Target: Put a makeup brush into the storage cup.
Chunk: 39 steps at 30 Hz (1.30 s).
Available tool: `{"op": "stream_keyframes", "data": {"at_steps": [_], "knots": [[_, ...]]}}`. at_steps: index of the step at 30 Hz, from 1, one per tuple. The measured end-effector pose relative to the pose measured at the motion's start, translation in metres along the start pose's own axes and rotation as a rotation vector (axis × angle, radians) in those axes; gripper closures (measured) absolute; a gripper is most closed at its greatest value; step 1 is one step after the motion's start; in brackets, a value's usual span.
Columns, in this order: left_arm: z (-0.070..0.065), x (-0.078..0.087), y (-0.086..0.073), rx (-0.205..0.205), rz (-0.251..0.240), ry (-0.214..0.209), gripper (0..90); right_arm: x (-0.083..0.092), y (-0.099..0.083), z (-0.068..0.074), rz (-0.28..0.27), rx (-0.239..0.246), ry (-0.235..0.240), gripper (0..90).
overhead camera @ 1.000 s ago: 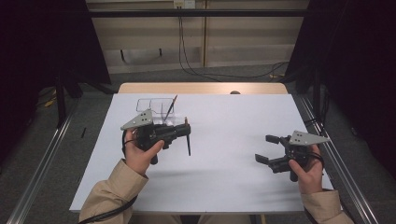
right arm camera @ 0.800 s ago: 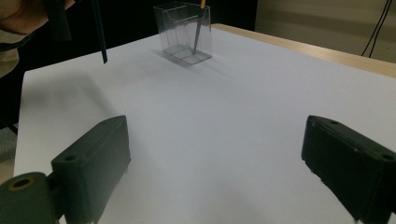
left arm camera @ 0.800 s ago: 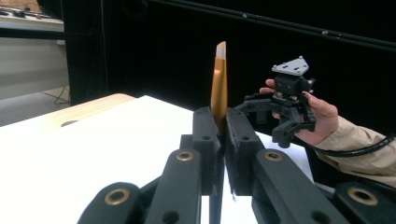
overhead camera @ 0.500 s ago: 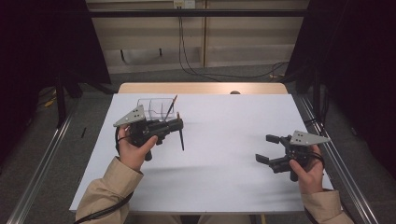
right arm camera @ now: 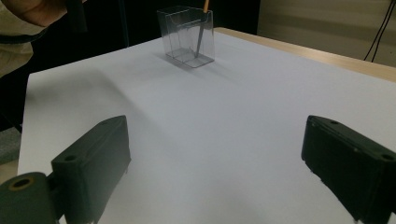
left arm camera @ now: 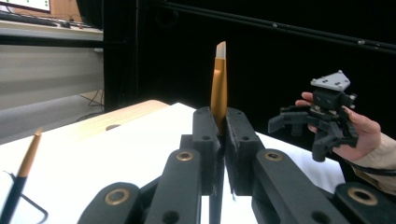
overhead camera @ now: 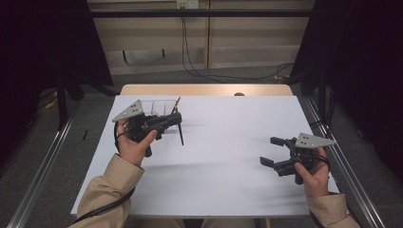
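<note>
My left gripper is shut on a thin brush whose black handle hangs below the jaws over the white sheet. In the left gripper view the jaws press together on the brush, and its gold ferrule and pale tip stand up above them. Just behind this gripper is a clear plastic holder with a second brush leaning in it. That holder and its brush also appear in the right gripper view. My right gripper is open near the table's right edge, nothing between its jaws.
A white sheet covers most of the wooden table. Metal rails run along the floor on both sides. Dark curtains hang left and right, and cables lie on the floor behind the table.
My left gripper has carried the brush to the left and slightly farther back, closer to the clear holder. The right gripper has stayed where it was.
</note>
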<state>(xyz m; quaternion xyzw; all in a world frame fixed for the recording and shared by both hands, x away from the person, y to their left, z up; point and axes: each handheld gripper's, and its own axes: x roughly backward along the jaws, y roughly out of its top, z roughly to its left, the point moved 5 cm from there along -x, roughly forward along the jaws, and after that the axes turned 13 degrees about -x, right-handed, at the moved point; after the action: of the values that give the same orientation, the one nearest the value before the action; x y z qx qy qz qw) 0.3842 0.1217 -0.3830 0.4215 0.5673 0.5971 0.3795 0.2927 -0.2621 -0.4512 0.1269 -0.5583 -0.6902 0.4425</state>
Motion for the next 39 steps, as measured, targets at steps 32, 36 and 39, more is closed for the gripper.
{"op": "stream_keyframes", "data": {"at_steps": [32,36,39], "knots": [[0.046,-0.007,0.014,-0.035,0.023,0.139,83.9,0.001,-0.001,-0.001,-0.004,0.003,-0.002,7.7],[0.051,-0.006,0.014,-0.034,0.024,0.156,83.9,0.001,-0.001,-0.002,-0.002,0.002,-0.010,7.7],[0.054,-0.007,0.015,-0.034,0.025,0.166,83.9,0.001,-0.001,-0.002,0.001,0.001,-0.012,7.7]]}}
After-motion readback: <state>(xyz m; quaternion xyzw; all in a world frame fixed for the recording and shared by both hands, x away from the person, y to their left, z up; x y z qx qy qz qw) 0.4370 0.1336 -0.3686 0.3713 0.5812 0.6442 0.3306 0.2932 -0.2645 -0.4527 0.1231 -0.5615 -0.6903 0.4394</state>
